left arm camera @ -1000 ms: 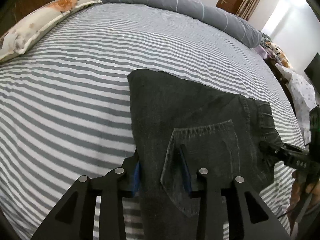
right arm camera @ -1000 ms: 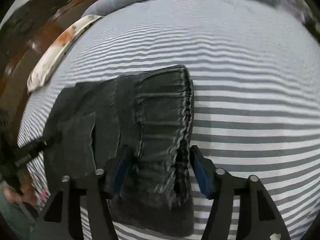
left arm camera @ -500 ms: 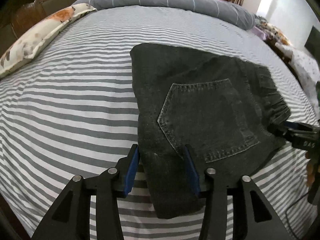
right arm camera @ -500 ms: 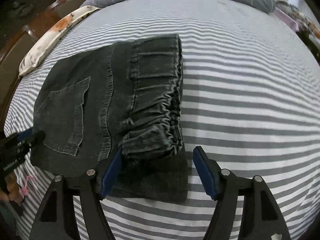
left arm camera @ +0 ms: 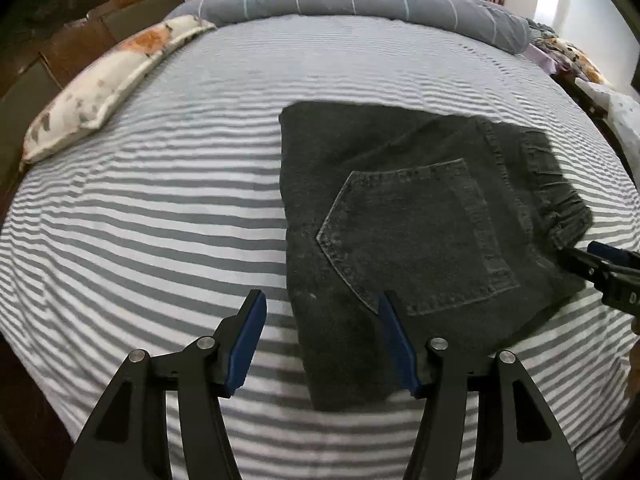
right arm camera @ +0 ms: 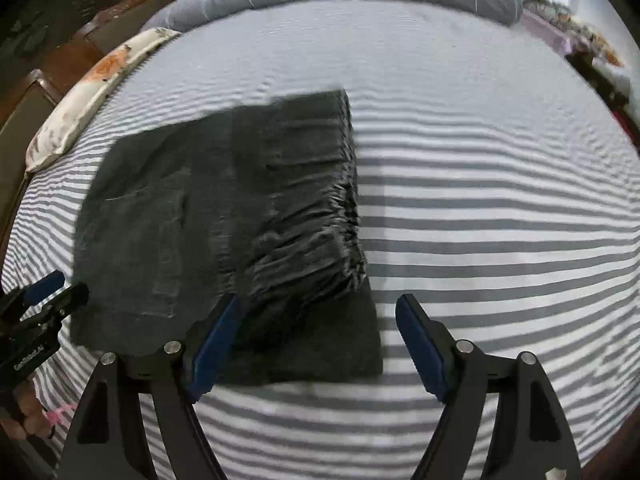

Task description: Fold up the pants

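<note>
Jeans: black jeans (left arm camera: 420,216) folded into a compact stack, back pocket (left arm camera: 416,236) up, lying on the striped bed (left arm camera: 160,208).
Left claw (left arm camera: 324,344): just been opening, spread over the near-left corner, gripping nothing.
Right claw (right arm camera: 316,344): just been opening, spread over the gathered waistband (right arm camera: 312,248), gripping nothing.
Beyond: floral pillow (left arm camera: 108,84), grey bolster (left arm camera: 360,0).

A home bedroom: striped bed (left arm camera: 168,208), pillow (left arm camera: 108,84), rolled duvet (left arm camera: 360,0).
</note>
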